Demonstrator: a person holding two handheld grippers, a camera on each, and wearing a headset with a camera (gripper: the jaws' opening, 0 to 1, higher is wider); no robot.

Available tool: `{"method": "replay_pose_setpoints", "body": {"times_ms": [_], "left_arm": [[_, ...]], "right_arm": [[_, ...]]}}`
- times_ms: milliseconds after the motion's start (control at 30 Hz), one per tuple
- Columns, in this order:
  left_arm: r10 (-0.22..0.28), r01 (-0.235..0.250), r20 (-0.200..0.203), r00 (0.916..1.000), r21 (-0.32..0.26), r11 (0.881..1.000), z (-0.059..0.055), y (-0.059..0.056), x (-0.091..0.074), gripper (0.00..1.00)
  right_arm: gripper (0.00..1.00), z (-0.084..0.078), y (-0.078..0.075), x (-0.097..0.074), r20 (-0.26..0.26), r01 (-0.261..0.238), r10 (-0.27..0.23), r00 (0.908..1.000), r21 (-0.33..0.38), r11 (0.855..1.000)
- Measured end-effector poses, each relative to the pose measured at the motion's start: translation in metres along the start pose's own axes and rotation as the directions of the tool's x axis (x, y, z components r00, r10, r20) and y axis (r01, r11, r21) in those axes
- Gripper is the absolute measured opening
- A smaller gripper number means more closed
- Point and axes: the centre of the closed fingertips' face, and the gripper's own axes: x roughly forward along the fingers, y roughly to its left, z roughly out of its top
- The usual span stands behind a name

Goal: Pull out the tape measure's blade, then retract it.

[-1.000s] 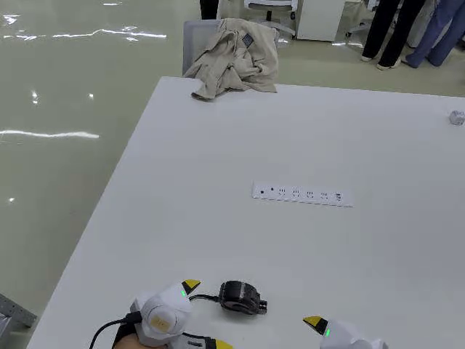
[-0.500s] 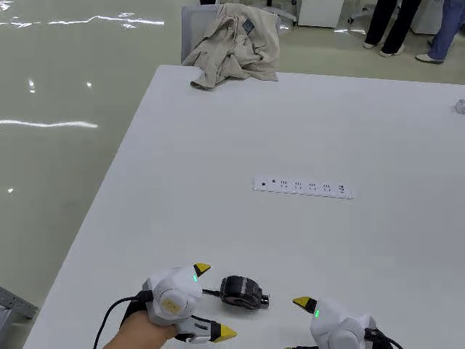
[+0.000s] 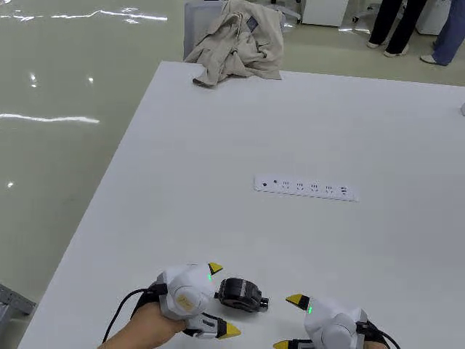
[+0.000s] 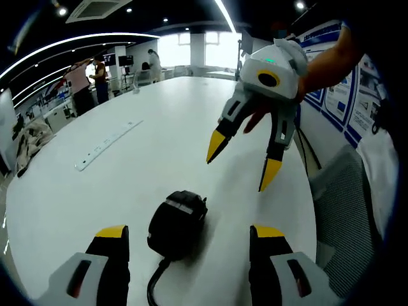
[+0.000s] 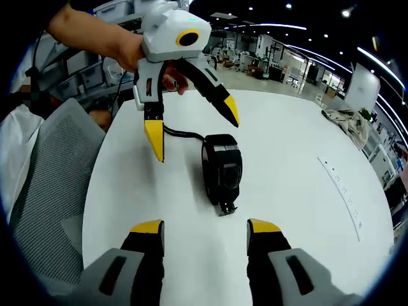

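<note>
Two empty grippers, tape measure (image 3: pixel 240 294) on table (image 3: pixel 218 145).
Tape measure lies well apart from power strip (image 3: pixel 305 187), on person's side; left gripper (image 3: pixel 223 299) and right gripper (image 3: pixel 288 322) jaws spread wide, gripping nothing.

light: bright, even overhead | glare: streaks on floor (image 3: pixel 51 116) | shadows: soft | gripper views: fisheye-warped edges

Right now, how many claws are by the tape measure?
2. The left claw is open on the tape measure's left side. The right claw is open on its right side, pointing at it. Neither is touching it.
</note>
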Motion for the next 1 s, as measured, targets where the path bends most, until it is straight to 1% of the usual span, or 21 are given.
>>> {"method": "replay_pose_setpoints", "body": {"times_ms": [100, 167, 300, 400, 567, 633, 833, 1000], "left_arm": [[-0.01, 0.01, -0.004, 0.9999, 0.011, 1.0, 0.001, 0.001, 0.004, 0.74], [-0.019, 0.019, -0.016, 0.9997, 0.026, 0.999, 0.0, 0.002, 0.006, 0.74], [-0.028, 0.031, -0.039, 0.9988, 0.055, 0.998, -0.003, 0.004, 0.012, 0.74], [-0.032, 0.034, -0.038, 0.9988, 0.06, 0.998, -0.002, 0.007, 0.013, 0.72], [-0.046, 0.05, -0.046, 0.9978, 0.07, 0.996, -0.001, 0.009, 0.018, 0.71], [-0.052, 0.057, -0.058, 0.9969, 0.083, 0.995, -0.002, 0.009, 0.021, 0.71], [-0.075, 0.082, -0.073, 0.9945, 0.102, 0.991, -0.004, 0.008, 0.027, 0.69], [-0.085, 0.094, -0.084, 0.9929, 0.113, 0.989, -0.006, 0.011, 0.031, 0.67]], "right_arm": [[0.52, 0.0, -0.003, 0.004, -0.003, -0.007, 0.007, 1.0, -0.021, 1.0], [0.51, 0.0, -0.006, 0.007, -0.009, -0.009, 0.009, 0.9999, -0.041, 0.999], [0.5, -0.001, -0.013, 0.014, -0.016, -0.015, 0.014, 0.9998, -0.058, 0.998], [0.49, -0.001, -0.015, 0.019, -0.023, -0.023, 0.022, 0.9995, -0.068, 0.997], [0.48, -0.002, -0.016, 0.027, -0.036, -0.037, 0.034, 0.9988, -0.09, 0.995], [0.48, -0.002, -0.016, 0.03, -0.037, -0.041, 0.038, 0.9986, -0.089, 0.995], [0.46, -0.005, -0.021, 0.038, -0.046, -0.055, 0.05, 0.9977, -0.095, 0.994], [0.45, -0.006, -0.027, 0.046, -0.054, -0.062, 0.057, 0.9969, -0.095, 0.994]]}}
